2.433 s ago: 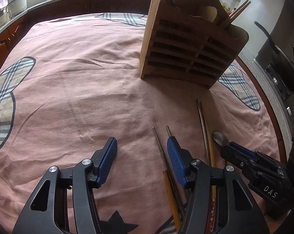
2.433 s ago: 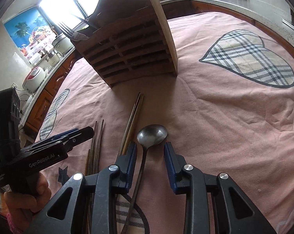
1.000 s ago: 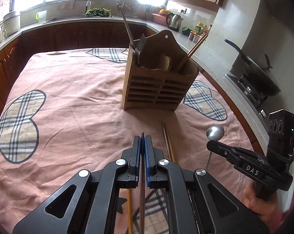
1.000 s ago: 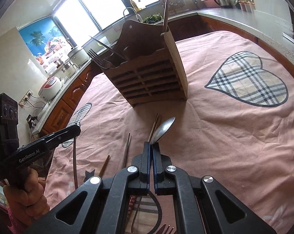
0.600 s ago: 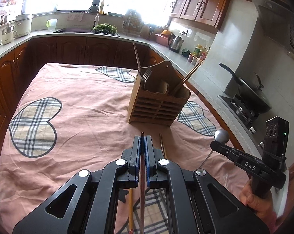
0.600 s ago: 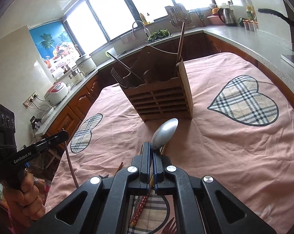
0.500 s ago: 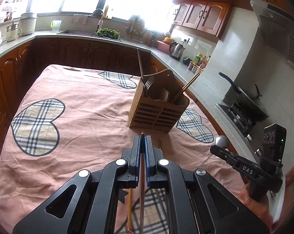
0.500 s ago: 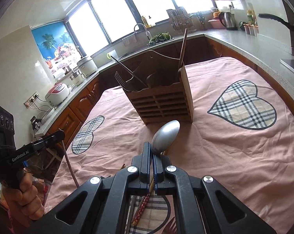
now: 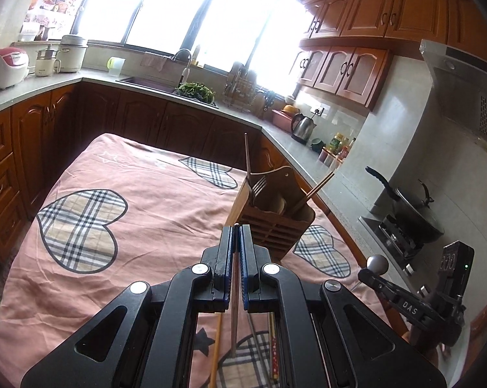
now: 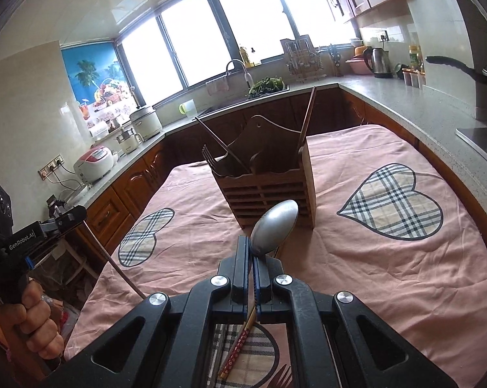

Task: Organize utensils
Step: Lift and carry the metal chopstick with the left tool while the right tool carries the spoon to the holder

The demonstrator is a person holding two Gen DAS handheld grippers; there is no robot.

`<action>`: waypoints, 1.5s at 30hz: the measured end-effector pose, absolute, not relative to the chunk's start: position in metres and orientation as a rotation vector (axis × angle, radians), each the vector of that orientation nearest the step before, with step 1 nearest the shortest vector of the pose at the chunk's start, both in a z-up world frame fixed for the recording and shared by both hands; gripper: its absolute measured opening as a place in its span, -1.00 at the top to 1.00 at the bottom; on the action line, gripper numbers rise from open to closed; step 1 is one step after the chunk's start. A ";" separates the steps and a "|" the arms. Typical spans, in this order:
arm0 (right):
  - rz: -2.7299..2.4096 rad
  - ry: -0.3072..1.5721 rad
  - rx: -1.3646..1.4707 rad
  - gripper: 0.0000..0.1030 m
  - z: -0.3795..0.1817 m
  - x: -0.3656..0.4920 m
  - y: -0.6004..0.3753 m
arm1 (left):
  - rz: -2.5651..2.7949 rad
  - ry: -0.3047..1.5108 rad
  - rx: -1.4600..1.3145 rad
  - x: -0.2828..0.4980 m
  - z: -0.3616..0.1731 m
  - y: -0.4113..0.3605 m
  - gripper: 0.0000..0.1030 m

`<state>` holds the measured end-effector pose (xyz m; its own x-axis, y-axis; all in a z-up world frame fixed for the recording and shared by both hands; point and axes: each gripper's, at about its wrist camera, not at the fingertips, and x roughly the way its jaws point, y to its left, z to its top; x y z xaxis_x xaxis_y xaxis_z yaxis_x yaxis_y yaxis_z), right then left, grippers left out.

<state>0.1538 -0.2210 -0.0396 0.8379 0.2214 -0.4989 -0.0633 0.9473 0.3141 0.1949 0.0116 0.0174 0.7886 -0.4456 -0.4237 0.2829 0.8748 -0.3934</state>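
Observation:
My left gripper (image 9: 236,228) is shut on a thin brown chopstick (image 9: 234,323) and holds it above the pink cloth; it also shows in the right wrist view (image 10: 75,215) with the chopstick (image 10: 114,265) hanging down. My right gripper (image 10: 252,242) is shut on a metal spoon (image 10: 274,228), bowl up; it also shows in the left wrist view (image 9: 366,276) with the spoon (image 9: 377,262). The wooden utensil holder (image 9: 272,223) (image 10: 269,194) stands ahead of both grippers and holds a fork (image 10: 209,158) and chopsticks (image 10: 308,113).
Loose chopsticks (image 9: 216,352) (image 10: 237,349) and a fork (image 10: 282,376) lie on the pink cloth (image 9: 140,226) below the grippers. Kitchen counters (image 10: 405,97) ring the table. A wok (image 9: 414,213) sits on the stove at the right.
Both grippers shut on their utensils, lifted them off the cloth and have kept rising and drawing back; the holder now looks smaller and farther away.

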 end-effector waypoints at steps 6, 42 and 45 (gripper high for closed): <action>0.123 0.515 0.283 0.96 -0.029 0.154 -0.229 | -0.410 0.481 -0.345 0.195 0.029 0.013 0.94; -0.026 0.257 0.184 0.96 0.038 0.253 -0.267 | -0.362 0.251 -0.520 0.329 0.104 -0.027 0.94; -0.038 0.250 0.142 0.96 0.036 0.265 -0.260 | -0.327 0.233 -0.501 0.343 0.096 -0.037 0.94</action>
<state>0.2649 -0.2602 0.0356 0.9683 -0.0195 -0.2491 0.0548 0.9892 0.1356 0.3427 -0.0371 0.0963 0.9219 -0.3618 -0.1384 0.2489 0.8270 -0.5041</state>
